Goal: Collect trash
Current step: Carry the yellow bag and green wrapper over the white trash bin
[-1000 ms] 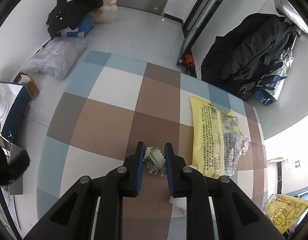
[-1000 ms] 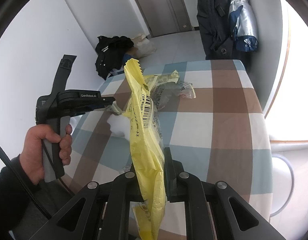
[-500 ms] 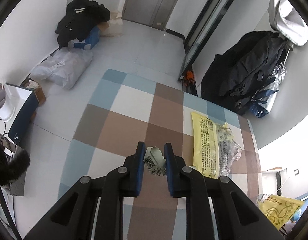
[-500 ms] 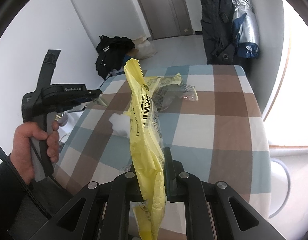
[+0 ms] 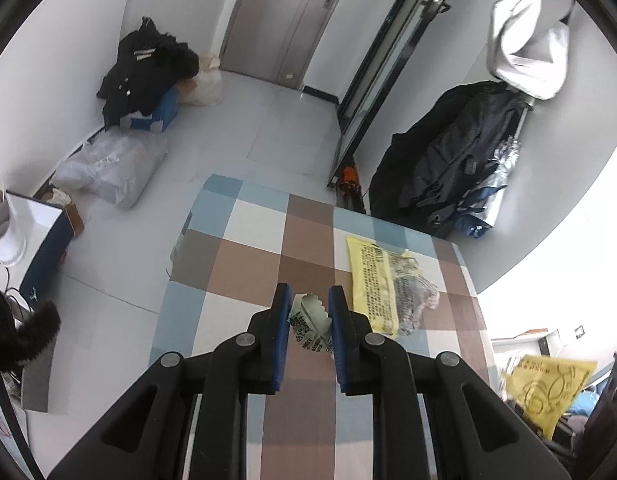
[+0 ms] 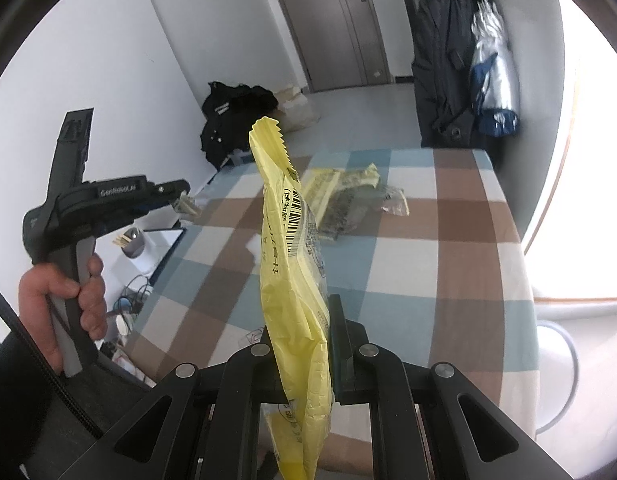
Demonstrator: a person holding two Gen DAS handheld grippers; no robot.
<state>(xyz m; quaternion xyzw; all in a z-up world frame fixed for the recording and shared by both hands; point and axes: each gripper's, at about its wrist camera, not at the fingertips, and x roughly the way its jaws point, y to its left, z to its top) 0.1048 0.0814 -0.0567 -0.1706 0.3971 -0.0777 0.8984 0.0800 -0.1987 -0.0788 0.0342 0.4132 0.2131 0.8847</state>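
My left gripper is shut on a small crumpled printed wrapper and holds it high above the checked table; it also shows in the right wrist view. My right gripper is shut on a long yellow plastic bag that stands upright between its fingers. A second yellow wrapper with a clear crumpled part lies flat on the table at the far right, also in the right wrist view.
The table wears a blue, brown and white checked cloth. Dark coats and an umbrella hang beyond its far edge. Bags and dark clothes lie on the floor by the wall. A white stool stands at the right.
My left gripper has risen and pulled back from the table with the small wrapper in it. My right gripper has stayed nearly still with the yellow bag.
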